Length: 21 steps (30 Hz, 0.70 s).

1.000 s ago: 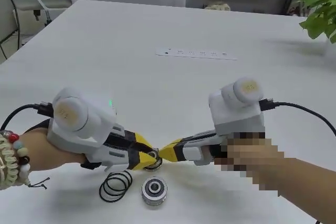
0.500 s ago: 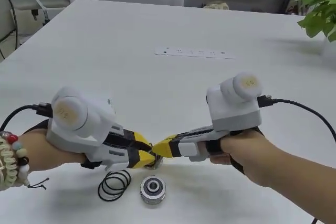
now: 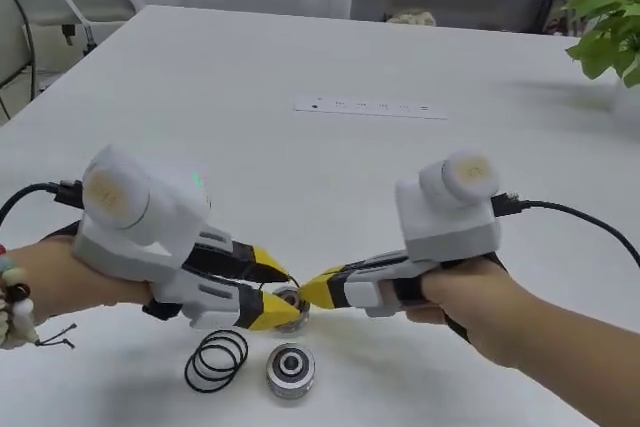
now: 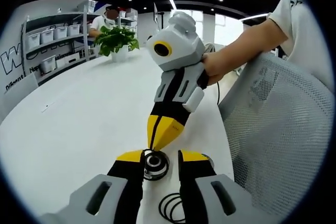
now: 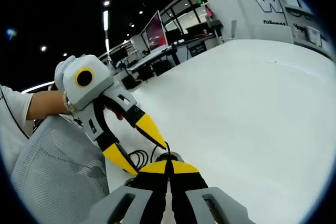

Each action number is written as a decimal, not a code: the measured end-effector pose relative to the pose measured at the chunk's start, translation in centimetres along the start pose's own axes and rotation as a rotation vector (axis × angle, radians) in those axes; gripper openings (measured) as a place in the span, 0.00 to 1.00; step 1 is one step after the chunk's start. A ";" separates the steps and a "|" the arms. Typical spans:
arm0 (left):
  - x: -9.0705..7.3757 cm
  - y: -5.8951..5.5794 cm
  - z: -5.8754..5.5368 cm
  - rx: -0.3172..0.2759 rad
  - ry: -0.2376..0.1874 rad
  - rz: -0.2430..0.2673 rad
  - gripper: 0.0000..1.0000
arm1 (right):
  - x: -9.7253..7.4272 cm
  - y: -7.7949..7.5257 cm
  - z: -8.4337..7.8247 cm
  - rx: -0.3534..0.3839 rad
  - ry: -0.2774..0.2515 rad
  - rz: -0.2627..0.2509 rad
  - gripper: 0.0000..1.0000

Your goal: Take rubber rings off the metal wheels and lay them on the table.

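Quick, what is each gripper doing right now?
Left gripper: open, jaws either side of a metal wheel.
Right gripper: shut, tip at that wheel; hold unclear.

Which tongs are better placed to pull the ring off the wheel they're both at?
Right, probably. The right tongs are shut with their tip at the rim of the wheel; the left tongs stand open astride it.
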<state>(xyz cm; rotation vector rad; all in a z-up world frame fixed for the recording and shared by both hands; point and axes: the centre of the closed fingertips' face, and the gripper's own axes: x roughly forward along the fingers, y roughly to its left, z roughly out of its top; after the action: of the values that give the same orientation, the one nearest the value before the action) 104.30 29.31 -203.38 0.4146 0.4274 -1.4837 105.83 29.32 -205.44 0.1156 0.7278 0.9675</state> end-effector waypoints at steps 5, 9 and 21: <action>-1.1 -0.1 1.3 0.017 -0.025 0.005 0.30 | 0.0 0.1 0.0 -0.003 -0.001 0.001 0.00; -2.2 -0.1 2.0 0.038 -0.034 0.010 0.40 | 0.0 0.4 0.5 -0.001 -0.016 0.010 0.00; -6.7 -0.4 2.0 0.112 -0.036 0.100 0.64 | 0.6 2.0 0.9 0.001 -0.018 0.053 0.00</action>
<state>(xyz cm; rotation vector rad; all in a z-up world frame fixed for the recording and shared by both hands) 103.68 34.01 -198.23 0.4898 0.2916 -1.4200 105.17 31.11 -204.28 0.1450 0.7118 1.0157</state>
